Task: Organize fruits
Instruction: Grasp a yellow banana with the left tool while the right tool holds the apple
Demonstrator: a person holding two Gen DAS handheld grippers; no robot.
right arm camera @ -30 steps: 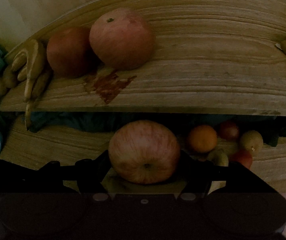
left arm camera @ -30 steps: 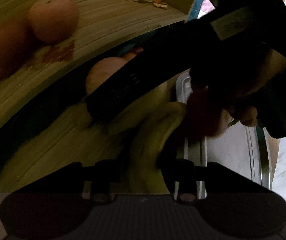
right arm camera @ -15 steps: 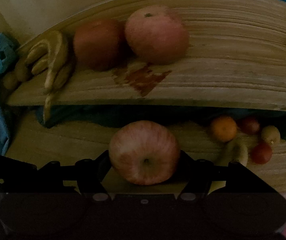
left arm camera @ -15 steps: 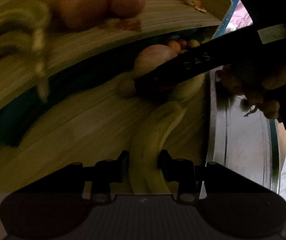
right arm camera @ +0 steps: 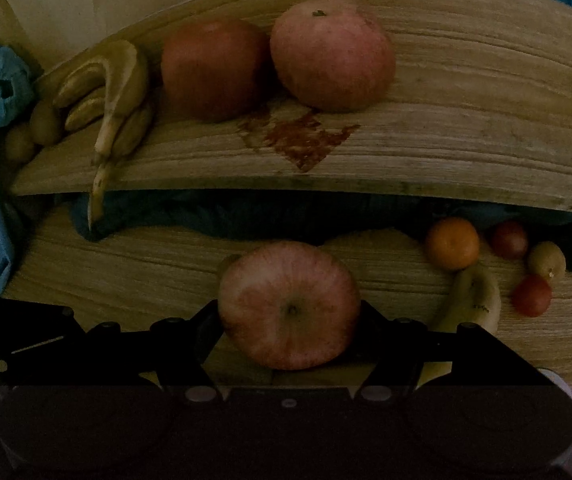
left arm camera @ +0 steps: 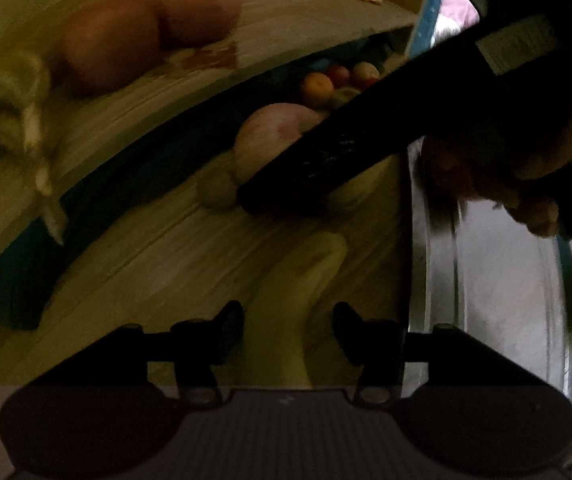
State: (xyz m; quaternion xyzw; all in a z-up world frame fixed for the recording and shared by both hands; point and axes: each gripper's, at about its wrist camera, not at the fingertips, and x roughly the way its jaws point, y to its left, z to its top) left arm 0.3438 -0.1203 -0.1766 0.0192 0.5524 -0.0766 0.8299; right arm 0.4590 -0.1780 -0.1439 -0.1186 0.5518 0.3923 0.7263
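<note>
Right wrist view: no legible writing. On the raised wooden board (right arm camera: 466, 92) lie one yellow banana bunch (right arm camera: 109, 92) and two red apples (right arm camera: 213, 68). Below, the right gripper (right arm camera: 290, 320) clasps a third striped apple (right arm camera: 289, 304); the left gripper (left arm camera: 288, 320) stands open around a single yellow banana (left arm camera: 298, 288).

— What sits on the raised wooden board (right arm camera: 466, 80)?
— Two reddish apples (right arm camera: 332, 54) near its middle, a yellow banana bunch (right arm camera: 113, 92) at its left edge.
— And the lower wooden board (right arm camera: 125, 264)?
— Small round orange and red fruits (right arm camera: 452, 249) toward its right edge.
</note>
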